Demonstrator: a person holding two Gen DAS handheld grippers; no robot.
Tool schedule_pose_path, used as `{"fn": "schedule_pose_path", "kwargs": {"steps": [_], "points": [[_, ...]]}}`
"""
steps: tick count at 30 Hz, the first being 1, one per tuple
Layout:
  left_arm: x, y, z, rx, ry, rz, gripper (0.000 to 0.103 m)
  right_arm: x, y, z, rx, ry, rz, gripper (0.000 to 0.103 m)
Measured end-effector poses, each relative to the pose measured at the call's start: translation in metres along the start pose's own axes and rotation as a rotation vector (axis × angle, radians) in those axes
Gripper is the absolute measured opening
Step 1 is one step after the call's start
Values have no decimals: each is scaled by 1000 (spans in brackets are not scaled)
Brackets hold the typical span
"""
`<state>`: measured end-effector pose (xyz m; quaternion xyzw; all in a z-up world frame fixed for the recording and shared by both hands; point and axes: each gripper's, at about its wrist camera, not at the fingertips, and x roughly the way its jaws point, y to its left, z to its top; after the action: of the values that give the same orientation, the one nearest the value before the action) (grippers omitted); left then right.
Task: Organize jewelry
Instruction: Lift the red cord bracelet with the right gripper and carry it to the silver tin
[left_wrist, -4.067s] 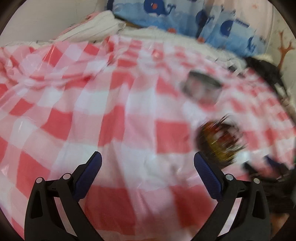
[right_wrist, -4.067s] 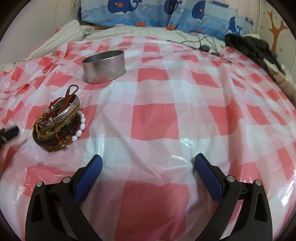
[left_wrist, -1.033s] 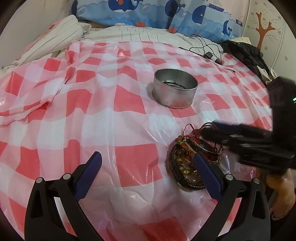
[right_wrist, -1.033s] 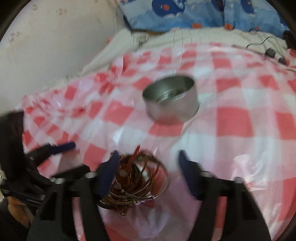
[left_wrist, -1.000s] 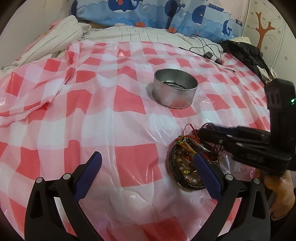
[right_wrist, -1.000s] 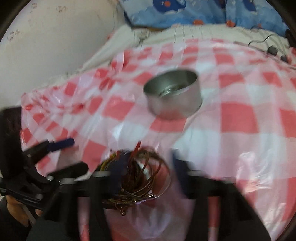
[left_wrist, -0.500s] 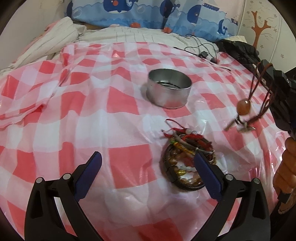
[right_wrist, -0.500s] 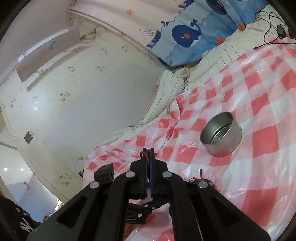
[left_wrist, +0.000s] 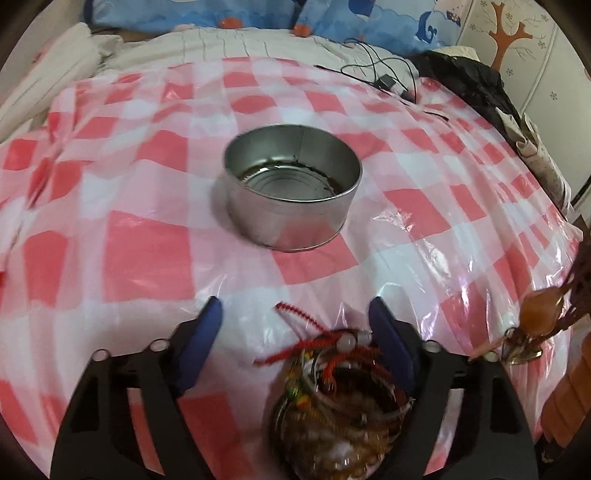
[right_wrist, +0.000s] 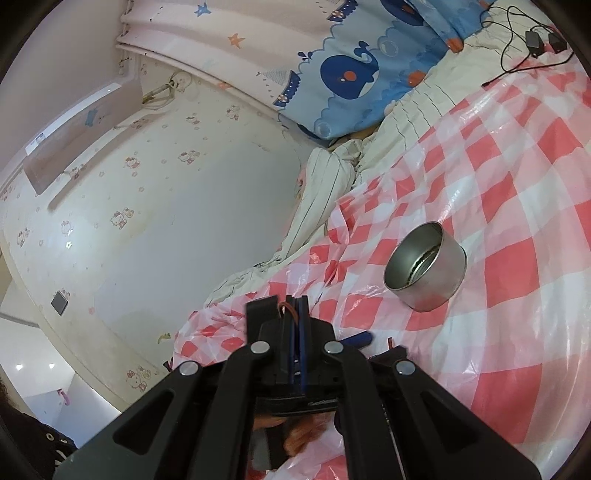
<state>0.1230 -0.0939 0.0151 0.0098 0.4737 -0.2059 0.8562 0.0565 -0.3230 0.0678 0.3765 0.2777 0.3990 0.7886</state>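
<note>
While my right jaws (right_wrist: 294, 314) stayed clenched on a corded pendant (left_wrist: 541, 317), my left jaws (left_wrist: 295, 325) were closing around the bracelet pile (left_wrist: 340, 402) at lower centre; the tin (left_wrist: 291, 192) seemingly held nothing.

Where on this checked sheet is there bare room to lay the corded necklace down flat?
Bare checked plastic sheet lies wide left of the round silver tin, and right of it towards the black clothing. It is crowded near the left gripper, closing over the tangled bracelet pile.
</note>
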Motion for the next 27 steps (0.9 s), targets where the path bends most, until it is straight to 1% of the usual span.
{"fn": "schedule_pose_path", "kwargs": {"steps": [1,3,4,5,7,9,11,15,17,19,23,27], "points": [[3,0,0,0,-1,-1,41,0,0,0,1,1,-2,3],[5,5,0,-22,-5,-58,6,0,-1,0,8,1,-2,3],[4,7,0,-29,0,-82,3,-1,-2,0,10,0,-2,3],[3,6,0,-19,-2,-82,3,-1,-2,0,13,-2,-3,3],[-4,4,1,-15,-13,-117,3,-2,-3,0,17,-6,-4,3],[-18,4,4,-31,-46,-159,3,-4,-3,0,21,-13,-5,3],[-39,7,8,-55,-96,-207,3,-5,-4,0,27,-19,-7,3],[-72,16,13,-87,-174,-252,3,-5,-6,0,31,-22,-11,3],[-81,20,15,-90,-191,-253,3,-4,-6,0,30,-19,-17,3],[-84,23,15,-92,-198,-239,3,-3,-6,0,26,-13,-31,3],[-78,26,13,-97,-178,-224,3,2,-9,-1,28,-6,-59,3],[-80,20,17,-79,-183,-220,3,3,-8,7,24,-28,-77,3]]}}
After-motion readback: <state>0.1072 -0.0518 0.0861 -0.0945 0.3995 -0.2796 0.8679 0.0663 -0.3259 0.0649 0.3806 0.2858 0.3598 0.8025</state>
